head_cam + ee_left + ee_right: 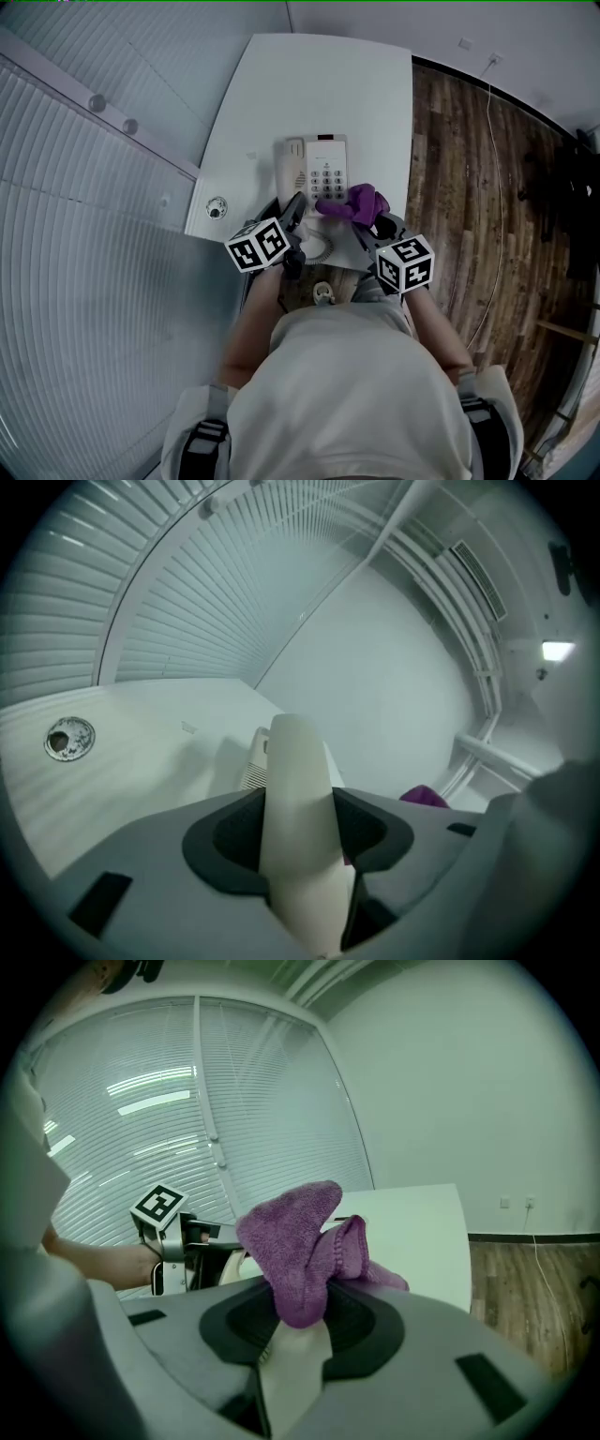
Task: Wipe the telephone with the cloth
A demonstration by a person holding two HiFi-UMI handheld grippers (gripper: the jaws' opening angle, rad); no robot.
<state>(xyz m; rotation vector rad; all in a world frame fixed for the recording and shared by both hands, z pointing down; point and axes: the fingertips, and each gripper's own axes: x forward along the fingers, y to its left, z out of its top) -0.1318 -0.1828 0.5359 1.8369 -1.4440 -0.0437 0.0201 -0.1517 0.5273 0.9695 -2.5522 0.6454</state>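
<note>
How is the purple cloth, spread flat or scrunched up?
Scrunched up. The cloth sticks up in a crumpled lump, pinched by the right gripper, not laid flat.

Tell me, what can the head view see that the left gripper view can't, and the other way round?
Only the head view shows the telephone's keypad, the wooden floor and the person's body. Only the left gripper view shows a ceiling light and, close up, the left gripper shut on the cream handset. Both show the white table, its round fitting, the handset and at least part of the purple cloth.
</note>
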